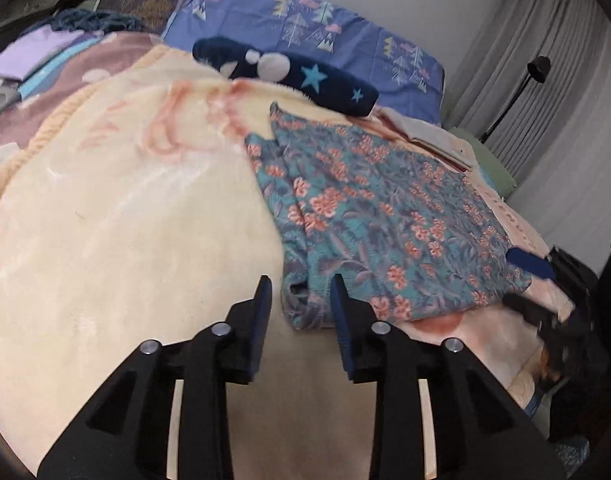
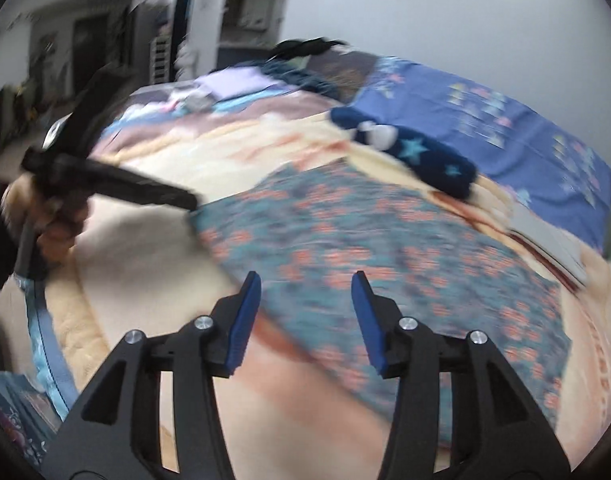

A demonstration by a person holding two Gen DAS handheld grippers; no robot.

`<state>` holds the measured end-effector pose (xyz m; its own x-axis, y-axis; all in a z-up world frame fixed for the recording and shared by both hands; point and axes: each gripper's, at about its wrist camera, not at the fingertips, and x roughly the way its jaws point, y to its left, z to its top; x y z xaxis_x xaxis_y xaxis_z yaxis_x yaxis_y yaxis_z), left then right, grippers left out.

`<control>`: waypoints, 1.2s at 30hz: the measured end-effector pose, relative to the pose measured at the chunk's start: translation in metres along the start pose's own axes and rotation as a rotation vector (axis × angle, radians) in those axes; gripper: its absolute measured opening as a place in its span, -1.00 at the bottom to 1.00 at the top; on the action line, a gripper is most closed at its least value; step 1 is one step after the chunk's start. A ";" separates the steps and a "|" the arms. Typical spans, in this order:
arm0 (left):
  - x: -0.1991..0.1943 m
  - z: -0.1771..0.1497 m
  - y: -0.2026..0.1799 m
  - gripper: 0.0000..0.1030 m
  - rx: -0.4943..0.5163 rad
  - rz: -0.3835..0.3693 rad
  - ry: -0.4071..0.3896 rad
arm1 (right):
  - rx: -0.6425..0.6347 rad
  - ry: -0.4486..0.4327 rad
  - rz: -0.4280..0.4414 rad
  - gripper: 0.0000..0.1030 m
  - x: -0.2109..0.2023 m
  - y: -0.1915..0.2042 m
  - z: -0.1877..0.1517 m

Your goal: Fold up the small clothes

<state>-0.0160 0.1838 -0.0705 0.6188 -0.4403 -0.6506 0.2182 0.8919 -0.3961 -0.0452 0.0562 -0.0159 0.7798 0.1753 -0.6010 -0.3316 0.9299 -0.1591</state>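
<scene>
Left wrist view shows my left gripper (image 1: 301, 296) open and empty beside the floral garment (image 1: 369, 216), lying folded centre-right on the bed (image 1: 125, 220); right gripper (image 2: 305, 292) open too, so tidying remains.

Right wrist view: floral garment (image 2: 385, 248) smeared by motion blur.
Right gripper (image 1: 545, 280): blurred, cut off at right edge.
Far-left room: indistinct.

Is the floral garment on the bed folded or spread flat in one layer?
Folded: the floral garment lies doubled, with stacked layers and a rounded fold showing at its near left corner on the cream blanket.
</scene>
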 end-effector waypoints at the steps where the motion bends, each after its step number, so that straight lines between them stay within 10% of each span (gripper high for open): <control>1: 0.005 0.000 0.003 -0.40 -0.006 -0.028 0.023 | -0.009 0.009 0.010 -0.03 0.002 0.006 -0.001; 16: 0.020 0.019 -0.014 -0.36 0.098 -0.137 0.003 | -0.027 0.144 -0.058 0.21 0.037 0.028 -0.006; 20: 0.031 0.019 -0.013 0.09 0.106 -0.252 0.078 | -0.012 0.150 -0.058 0.23 0.042 0.029 -0.005; 26: 0.026 0.019 -0.002 0.08 0.075 -0.257 0.072 | -0.021 0.156 -0.056 0.27 0.044 0.031 -0.006; 27: 0.027 0.018 -0.003 0.03 0.091 -0.261 0.083 | -0.021 0.159 -0.055 0.27 0.045 0.030 -0.006; 29: 0.032 0.016 -0.008 -0.84 0.126 -0.258 0.124 | -0.019 0.160 -0.055 0.27 0.047 0.030 -0.005; 36: -0.015 0.022 -0.010 -0.96 0.155 -0.213 0.007 | -0.031 0.144 -0.047 0.28 0.046 0.031 -0.005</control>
<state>-0.0111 0.1841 -0.0430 0.5417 -0.6200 -0.5677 0.4563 0.7840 -0.4209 -0.0225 0.0916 -0.0522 0.7115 0.0816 -0.6979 -0.3147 0.9251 -0.2126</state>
